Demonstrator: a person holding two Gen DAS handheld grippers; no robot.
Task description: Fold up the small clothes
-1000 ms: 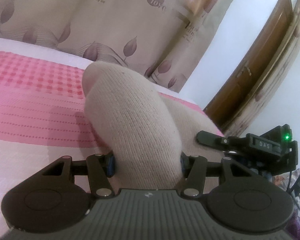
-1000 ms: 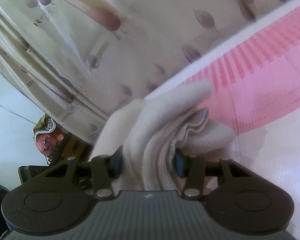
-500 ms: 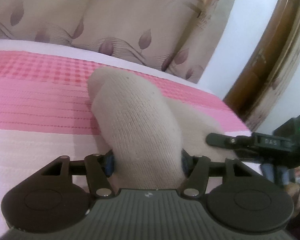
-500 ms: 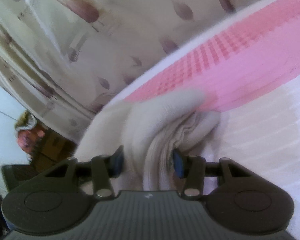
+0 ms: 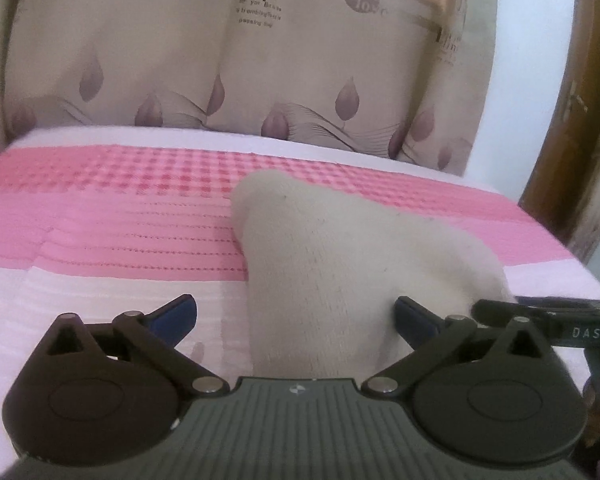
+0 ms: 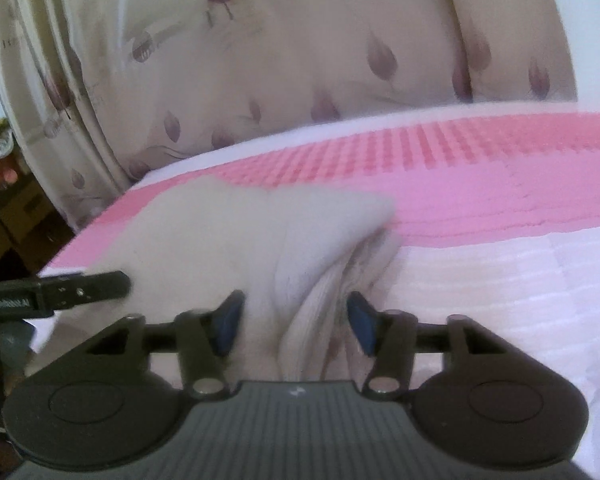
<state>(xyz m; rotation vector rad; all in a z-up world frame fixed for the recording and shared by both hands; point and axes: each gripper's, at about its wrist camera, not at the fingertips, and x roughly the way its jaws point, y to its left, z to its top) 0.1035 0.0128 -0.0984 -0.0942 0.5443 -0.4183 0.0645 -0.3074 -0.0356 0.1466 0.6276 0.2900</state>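
**Both jaws letting go of a cream sock on the bed**

Left wrist view: the left gripper [image 5: 296,320] has its jaws spread wide and opening. The cream knitted sock [image 5: 340,264] lies between them on the bed [image 5: 100,240]. The left blue pad [image 5: 178,314] stands clear of the cloth with bare bedcover showing between; the right pad sits just at the sock's edge, and whether it touches cannot be told. The sock rises in a rounded hump toward the pink checked band of the bedcover. At the right edge the black tip of the right gripper [image 5: 540,312] reaches in beside the sock. Behind the bed hangs a beige curtain [image 5: 260,80] with a leaf print, and a brown wooden door frame [image 5: 572,120] stands at the right.

Right wrist view: the right gripper [image 6: 292,320] has its jaws part-way apart and opening, with the sock's [image 6: 240,240] bunched ribbed cuff between them. The picture is blurred; the pads appear to stand slightly off the folds. The sock lies on the bed [image 6: 520,280], across the edge of the pink band. The left gripper's [image 6: 80,290] black tip shows at the left, against the sock.
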